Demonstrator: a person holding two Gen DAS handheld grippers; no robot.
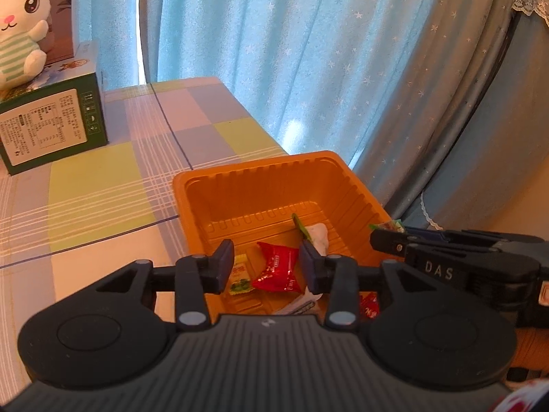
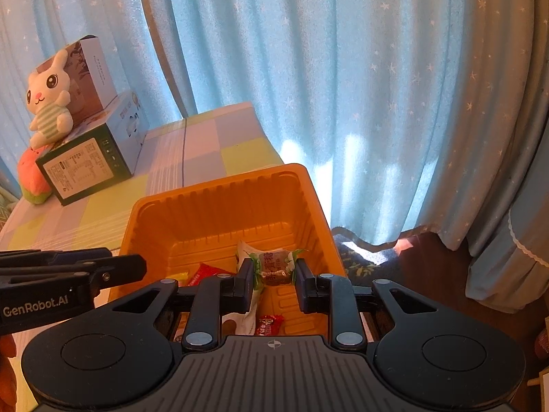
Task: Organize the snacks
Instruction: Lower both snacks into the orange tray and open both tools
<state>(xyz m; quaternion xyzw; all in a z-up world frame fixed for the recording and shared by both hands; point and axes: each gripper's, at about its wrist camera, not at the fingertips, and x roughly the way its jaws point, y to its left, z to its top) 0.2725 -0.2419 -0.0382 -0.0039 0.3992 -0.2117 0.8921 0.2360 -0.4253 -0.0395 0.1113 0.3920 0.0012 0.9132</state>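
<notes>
Hovering above the near rim of the orange ribbed plastic tray [image 1: 274, 192], the left gripper [image 1: 267, 267] has its jaws parted with nothing clamped; no earlier picture backs any motion. Left wrist view: inside the tray, below the gap, lies a red foil-wrapped candy [image 1: 278, 267], with a small yellow-and-green sachet [image 1: 240, 274] just left of it and a white wrapped snack with a green end [image 1: 317, 235] toward the tray's right wall. The right gripper [image 1: 386, 237] reaches over that right wall, a green-edged wrapper showing at its tip. Far left of the tray, on the pastel checked tablecloth [image 1: 103, 189], stands a green printed carton [image 1: 51, 123] with a white plush rabbit [image 1: 24, 24] on top. Blue star-patterned curtains [image 1: 291, 51] hang behind the tray. Right wrist view: the right gripper [image 2: 274, 274] is clamped on a brown snack in a clear wrapper with green twisted ends [image 2: 274, 264], held over the tray's [image 2: 219, 206] near half. Beneath it lie the white snack [image 2: 247, 309], the red candy [image 2: 206, 271] and a small red packet [image 2: 269, 322]. The left gripper [image 2: 130, 267] enters past the tray's left rim.
</notes>
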